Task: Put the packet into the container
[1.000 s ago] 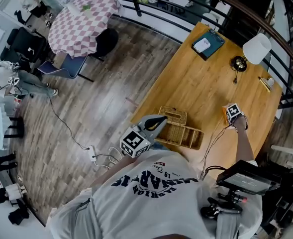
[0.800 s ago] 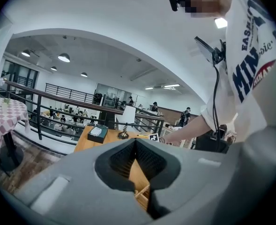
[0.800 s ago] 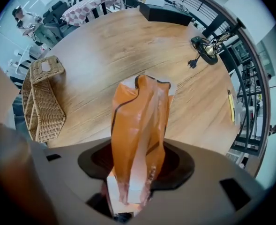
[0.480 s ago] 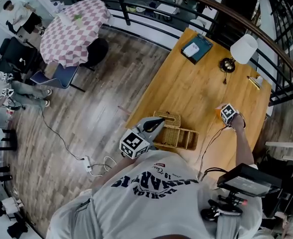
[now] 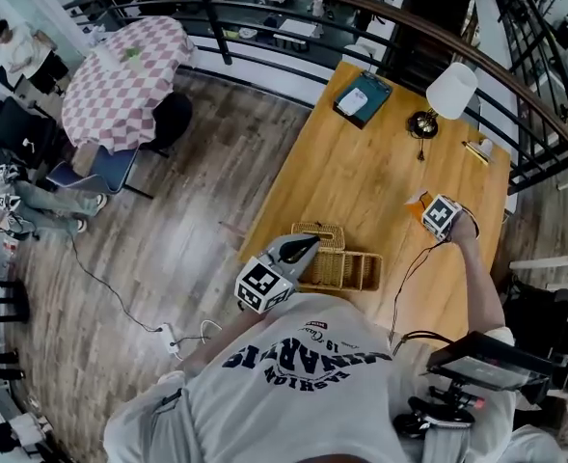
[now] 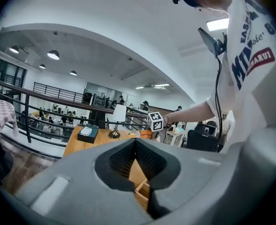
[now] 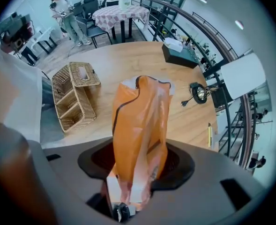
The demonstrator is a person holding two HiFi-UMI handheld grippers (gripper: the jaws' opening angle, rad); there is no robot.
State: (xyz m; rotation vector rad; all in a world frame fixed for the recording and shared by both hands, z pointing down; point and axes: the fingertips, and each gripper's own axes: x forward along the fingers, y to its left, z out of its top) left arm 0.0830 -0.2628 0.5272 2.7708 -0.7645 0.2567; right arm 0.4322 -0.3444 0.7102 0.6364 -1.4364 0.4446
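My right gripper is shut on an orange packet, which stands upright between its jaws above the right part of the wooden table. In the head view a corner of the packet shows beside the marker cube. The container, a wicker basket with a lidded end and open compartments, sits at the table's near edge, left of the right gripper. It also shows in the right gripper view as the basket at the left. My left gripper hovers over the basket's left end, jaws shut and empty.
At the table's far end stand a white-shaded lamp and a teal box; a yellow pen lies near the right edge. A black railing runs behind the table. A checked round table stands on the floor at the left.
The head view has swung a little. My right gripper has shifted slightly with the packet, and more of the orange packet shows now. The left gripper stays over the basket.
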